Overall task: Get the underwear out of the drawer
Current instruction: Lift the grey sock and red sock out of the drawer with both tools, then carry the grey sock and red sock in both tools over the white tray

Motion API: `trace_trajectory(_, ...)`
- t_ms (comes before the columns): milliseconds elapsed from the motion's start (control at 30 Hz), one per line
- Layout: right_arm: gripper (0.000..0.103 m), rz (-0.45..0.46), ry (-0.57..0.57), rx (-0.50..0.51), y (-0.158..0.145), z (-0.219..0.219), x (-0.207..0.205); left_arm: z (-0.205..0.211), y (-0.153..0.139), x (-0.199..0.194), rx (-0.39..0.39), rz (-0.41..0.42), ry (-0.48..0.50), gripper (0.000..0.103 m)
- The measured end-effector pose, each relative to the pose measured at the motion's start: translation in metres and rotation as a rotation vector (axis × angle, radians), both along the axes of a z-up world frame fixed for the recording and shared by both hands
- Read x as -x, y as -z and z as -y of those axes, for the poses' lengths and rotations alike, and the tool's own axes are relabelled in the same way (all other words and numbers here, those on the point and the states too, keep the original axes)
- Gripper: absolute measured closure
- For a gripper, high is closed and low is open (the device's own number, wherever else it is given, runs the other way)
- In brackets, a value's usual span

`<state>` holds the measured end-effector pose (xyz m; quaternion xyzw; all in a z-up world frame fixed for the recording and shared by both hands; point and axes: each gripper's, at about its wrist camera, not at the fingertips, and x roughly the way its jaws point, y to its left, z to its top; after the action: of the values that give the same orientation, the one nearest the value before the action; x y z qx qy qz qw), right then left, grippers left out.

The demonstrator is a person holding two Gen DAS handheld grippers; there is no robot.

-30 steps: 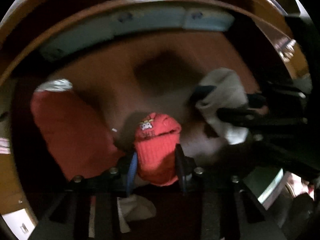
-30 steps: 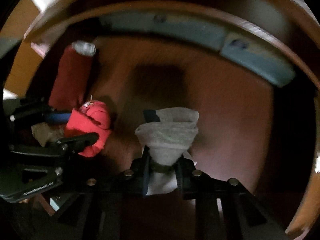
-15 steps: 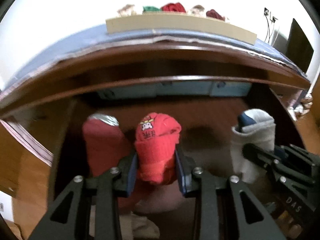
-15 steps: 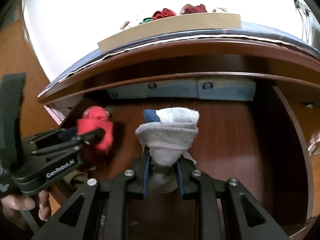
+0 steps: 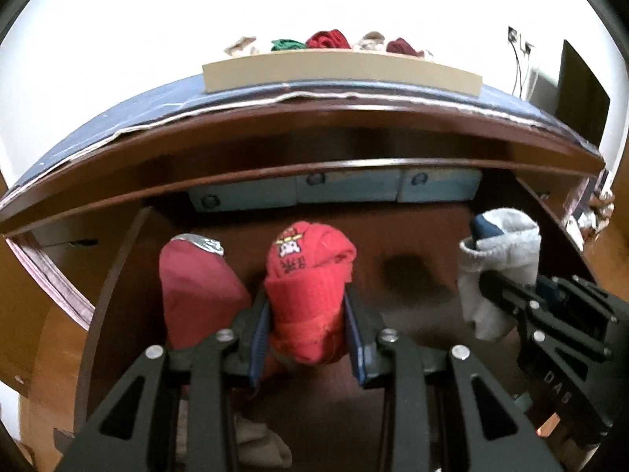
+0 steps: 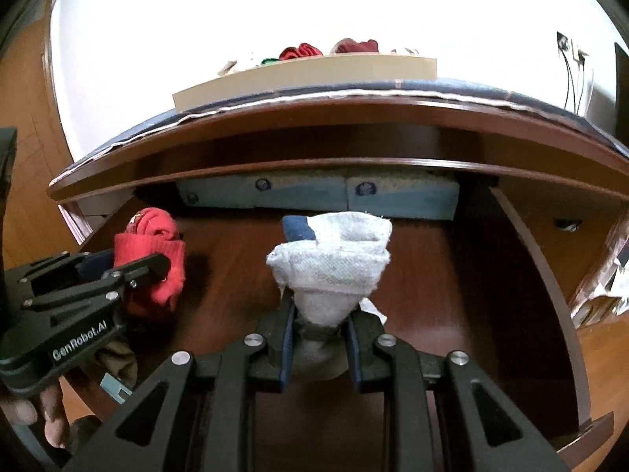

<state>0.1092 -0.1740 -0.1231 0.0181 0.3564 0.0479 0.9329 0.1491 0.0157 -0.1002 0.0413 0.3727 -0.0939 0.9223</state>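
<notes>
At the bottom of both frames my own black linkages fill the view and cut off whatever lies under them; in the left wrist view only a scrap of pale cloth [image 5: 261, 450] shows between the bars at the lower left, too little of it to say what it is. My left gripper [image 5: 307, 332] is clamped on a red rolled bundle [image 5: 310, 275] with a small printed emblem near its top, and the lower end of the bundle disappears behind the blue pads. My right gripper [image 6: 319, 338] is pinched tight on the narrow bottom of a grey-white rolled bundle [image 6: 334, 263] with a dark blue patch at its top left corner. Both bundles are held above the dark wooden floor of the open drawer [image 6: 550, 275], in mid-frame.

The left view alone shows a darker red folded garment [image 5: 196, 291] with a silvery band at its top, standing in the drawer just left of my red bundle. The right view alone shows fingers [image 6: 43, 417] of a hand at the lower left edge, behind the left gripper's body, and an olive-brown cloth [image 6: 120, 358] beneath it (hard to read in shadow).

Pale blue boxes [image 5: 346, 188] line the back of the drawer under the table's edge. On the tabletop, over a dark blue covering [image 5: 118, 118], sits a beige tray [image 5: 342, 70] with red, green and pale rolled pieces showing above its rim. The wall behind is blown out to white; cables hang at the upper right. Orange-brown floor shows at the sides.
</notes>
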Motion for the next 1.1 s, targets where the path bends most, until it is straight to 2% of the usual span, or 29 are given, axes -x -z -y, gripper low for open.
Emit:
trace_trajectory(167, 0.078, -0.002, 0.002, -0.006, 0.002, 0.000, -0.001, 0.008, 0.000, 0.007, -0.059, 0.050, 0.001, 0.071)
trace_trajectory(567, 0.078, -0.010, 0.002, 0.001, 0.001, 0.001, -0.001, 0.006, -0.001, 0.007, -0.047, 0.044, -0.002, 0.071)
trace_trajectory(1100, 0.078, 0.014, 0.018, -0.036, -0.009, 0.009, 0.006, 0.006, -0.001, 0.008, -0.044, 0.035, 0.001, 0.071)
